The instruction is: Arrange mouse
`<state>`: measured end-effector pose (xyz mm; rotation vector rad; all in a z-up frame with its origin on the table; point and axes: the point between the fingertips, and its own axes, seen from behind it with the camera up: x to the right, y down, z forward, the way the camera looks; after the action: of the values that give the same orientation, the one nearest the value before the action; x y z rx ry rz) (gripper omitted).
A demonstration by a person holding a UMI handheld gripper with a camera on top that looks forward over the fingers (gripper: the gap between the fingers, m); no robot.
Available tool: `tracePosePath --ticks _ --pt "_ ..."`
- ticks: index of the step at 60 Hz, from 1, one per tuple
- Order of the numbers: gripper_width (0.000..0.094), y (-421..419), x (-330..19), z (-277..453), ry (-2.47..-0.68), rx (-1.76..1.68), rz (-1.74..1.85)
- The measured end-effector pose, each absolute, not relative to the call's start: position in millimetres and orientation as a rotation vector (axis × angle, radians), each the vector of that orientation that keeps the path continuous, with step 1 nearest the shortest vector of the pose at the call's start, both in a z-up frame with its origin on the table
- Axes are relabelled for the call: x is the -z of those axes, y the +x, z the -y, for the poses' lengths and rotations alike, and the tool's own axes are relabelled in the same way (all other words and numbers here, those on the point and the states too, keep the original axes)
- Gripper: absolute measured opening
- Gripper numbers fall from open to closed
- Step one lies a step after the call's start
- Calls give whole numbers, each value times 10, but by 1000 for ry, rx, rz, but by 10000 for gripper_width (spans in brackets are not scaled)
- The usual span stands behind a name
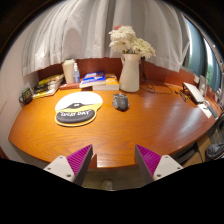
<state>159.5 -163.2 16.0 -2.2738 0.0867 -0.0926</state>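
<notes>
A dark mouse lies on the wooden table, just to the right of a round white mouse mat with a dark logo. My gripper is open and empty. It hangs over the table's near edge, well short of the mouse. Its magenta pads stand wide apart with only bare wood between them.
A white vase of pale flowers stands behind the mouse. A white bottle, books and other items line the back left. Papers lie at the right. Curtains hang behind.
</notes>
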Motion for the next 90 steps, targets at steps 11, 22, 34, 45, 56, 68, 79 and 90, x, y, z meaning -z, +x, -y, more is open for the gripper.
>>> tracePosePath --ticks 11,22,34,45,56,68,79,90 --pt "850 1949 59 776 -2288 96 -127" --pt "833 2092 34 -136 -2273 98 -92" --pt "739 2192 49 -783 -2273 85 -91" --pt "493 2192 109 -914 -2299 66 -90" --pt "350 2182 116 -907 -2322 84 -80" --pt "309 2130 -92 -920 -2349 86 -110" --pt "311 1810 -1210 -1116 -2193 80 -107" --pt "314 1174 -2244 -1248 -2048 46 -53"
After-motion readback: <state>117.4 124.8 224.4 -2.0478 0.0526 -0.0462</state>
